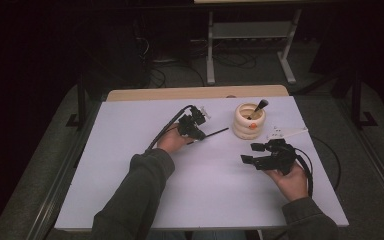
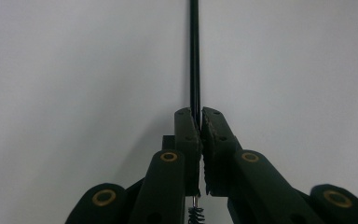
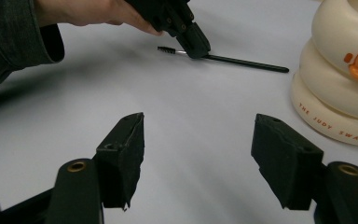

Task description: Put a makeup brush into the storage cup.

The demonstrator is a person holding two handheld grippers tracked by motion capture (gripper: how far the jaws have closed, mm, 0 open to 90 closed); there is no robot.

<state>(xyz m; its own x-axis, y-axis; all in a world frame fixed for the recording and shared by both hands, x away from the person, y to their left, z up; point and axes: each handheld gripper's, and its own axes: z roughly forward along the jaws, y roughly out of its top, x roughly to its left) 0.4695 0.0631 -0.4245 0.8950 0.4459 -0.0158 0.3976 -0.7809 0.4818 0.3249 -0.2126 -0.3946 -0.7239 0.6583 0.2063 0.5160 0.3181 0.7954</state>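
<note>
So, quick status: my left gripper [image 1: 196, 131] is clamped on a thin black brush [image 3: 223, 57], a mascara-wand type thing w/ a tiny bristle tip [image 3: 166, 49]. It's lying low over the white table [image 1: 130, 150], handle pointing toward the cream duck-shaped holder [image 1: 248, 121]. Jaws pinch it near the bristle end, so most of the stick hangs out front.

Imo it's super light and stiff but skinny and prob slick plastic, so it could swivel in the pads. Better grab would be closer to mid-handle tbh.

Right gripper [image 1: 254, 153] sits w/ jaws apart, nothing between them, near the holder. Another brush [image 1: 258, 107] already stands in the holder, leaning right, so the opening's partly taken. Nothing else btw the wand and the pot.
</note>
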